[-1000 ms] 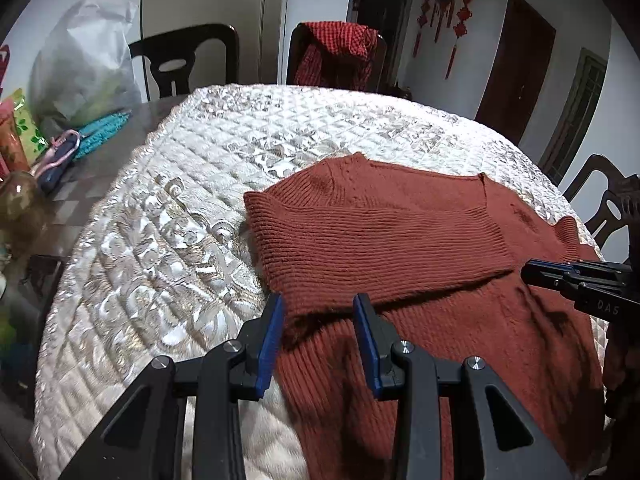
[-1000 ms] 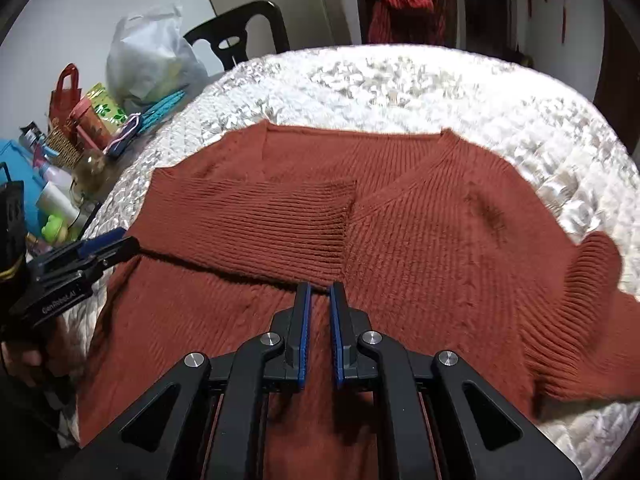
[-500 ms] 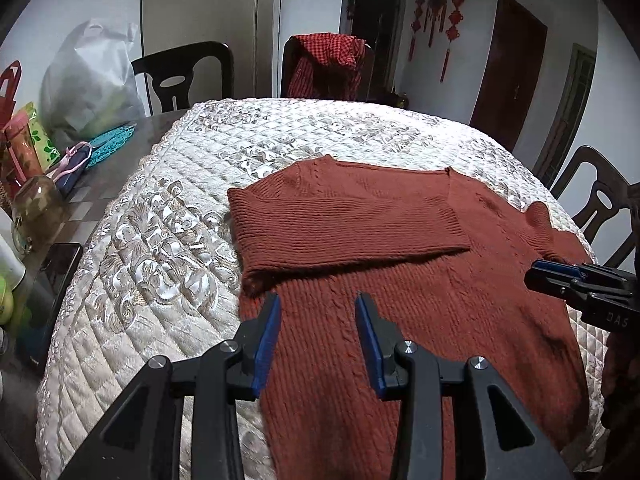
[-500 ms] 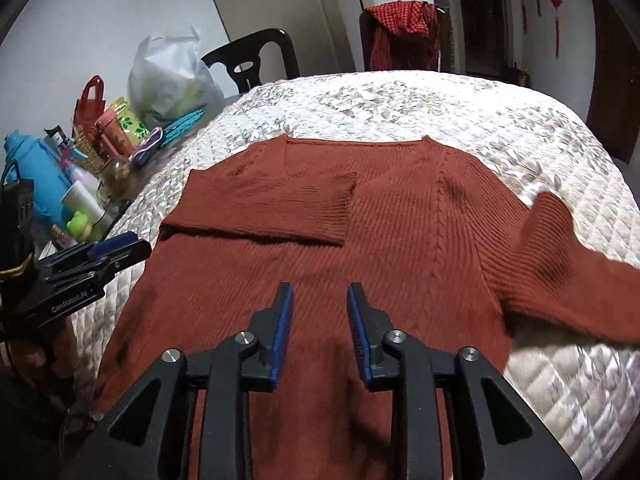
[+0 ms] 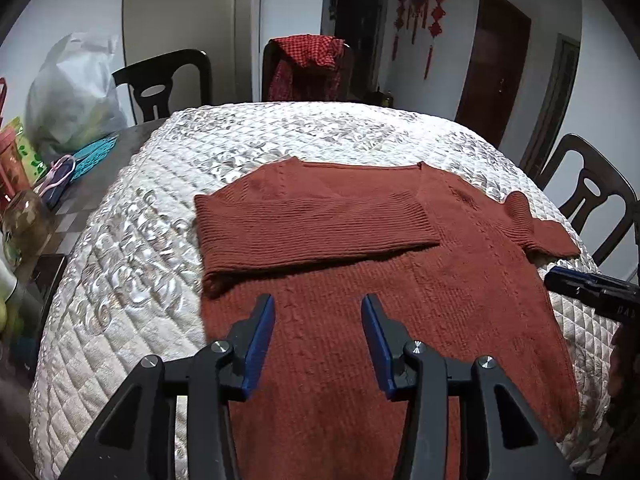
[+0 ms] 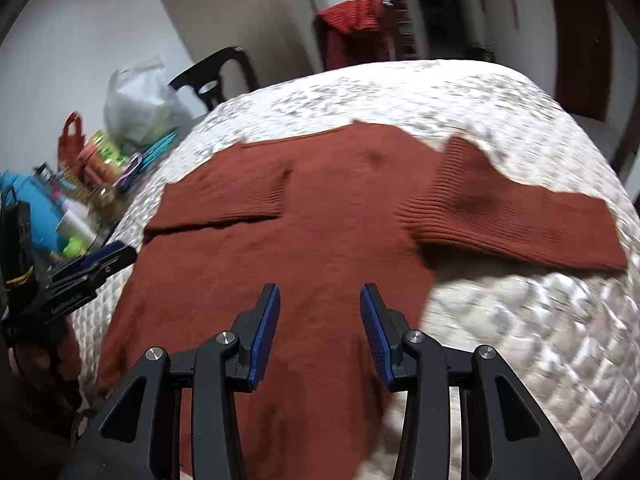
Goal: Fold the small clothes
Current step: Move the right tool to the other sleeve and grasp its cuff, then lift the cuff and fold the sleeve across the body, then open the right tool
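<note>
A rust-red knit sweater (image 5: 360,300) lies flat on the quilted white table cover (image 5: 132,280). Its left sleeve (image 5: 312,232) is folded across the chest. Its right sleeve (image 6: 516,224) still lies spread out to the right. My left gripper (image 5: 318,320) is open and empty above the sweater's lower body. My right gripper (image 6: 318,308) is open and empty above the hem; it also shows at the right edge of the left wrist view (image 5: 588,288). The left gripper shows at the left edge of the right wrist view (image 6: 88,268).
Dark wooden chairs (image 5: 160,80) stand around the table; one (image 5: 308,68) carries a red checked cloth. A white plastic bag (image 5: 72,92), a jar (image 5: 24,216), a blue bottle (image 6: 32,204) and small items crowd the table's left side.
My right gripper opened and let go of the folded left sleeve, then pulled back and swung right. My left gripper pulled back and rose. The folded sleeve lies still.
</note>
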Available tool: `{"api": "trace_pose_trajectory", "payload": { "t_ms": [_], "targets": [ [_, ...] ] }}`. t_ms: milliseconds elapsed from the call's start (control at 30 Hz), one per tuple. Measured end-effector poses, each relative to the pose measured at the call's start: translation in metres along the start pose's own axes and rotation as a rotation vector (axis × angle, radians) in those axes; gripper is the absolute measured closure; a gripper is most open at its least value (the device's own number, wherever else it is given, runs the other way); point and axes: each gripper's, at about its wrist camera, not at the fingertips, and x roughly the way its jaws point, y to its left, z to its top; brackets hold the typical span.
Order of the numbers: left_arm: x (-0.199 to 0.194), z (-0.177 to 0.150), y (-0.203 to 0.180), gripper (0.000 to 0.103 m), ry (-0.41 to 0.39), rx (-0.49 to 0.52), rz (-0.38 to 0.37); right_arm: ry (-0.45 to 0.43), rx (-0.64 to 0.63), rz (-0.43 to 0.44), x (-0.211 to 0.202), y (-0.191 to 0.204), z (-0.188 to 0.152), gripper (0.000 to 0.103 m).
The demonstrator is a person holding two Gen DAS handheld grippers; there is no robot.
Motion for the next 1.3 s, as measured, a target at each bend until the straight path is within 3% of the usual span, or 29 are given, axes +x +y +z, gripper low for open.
{"api": "trace_pose_trajectory", "payload": {
  "t_ms": [400, 500, 700, 933, 1000, 1067, 1133, 1300],
  "targets": [
    [0.034, 0.001, -0.004, 0.052, 0.045, 0.012, 0.004, -0.019, 0.260, -0.158, -0.005, -0.087, -0.002, 0.060],
    [0.042, -0.003, 0.000, 0.052, 0.076, 0.002, 0.009, -0.049, 0.329, -0.150, -0.009, -0.107, 0.000, 0.060],
    [0.048, -0.008, 0.002, 0.049, 0.091, -0.013, -0.006, -0.091, 0.434, -0.213, -0.017, -0.137, 0.007, 0.060],
    [0.048, -0.009, 0.002, 0.045, 0.089, -0.016, -0.020, -0.167, 0.565, -0.182, -0.025, -0.169, 0.010, 0.061],
    [0.048, -0.009, 0.002, 0.045, 0.089, -0.018, -0.024, -0.177, 0.591, -0.194, -0.024, -0.176, 0.013, 0.063],
    [0.048, -0.009, 0.003, 0.045, 0.089, -0.019, -0.025, -0.179, 0.611, -0.222, -0.023, -0.180, 0.015, 0.076],
    [0.048, -0.009, 0.003, 0.045, 0.088, -0.022, -0.029, -0.172, 0.629, -0.229, -0.021, -0.186, 0.018, 0.095],
    [0.048, -0.009, 0.004, 0.045, 0.087, -0.023, -0.029, -0.229, 0.546, -0.162, -0.035, -0.161, 0.043, 0.097]
  ]
}}
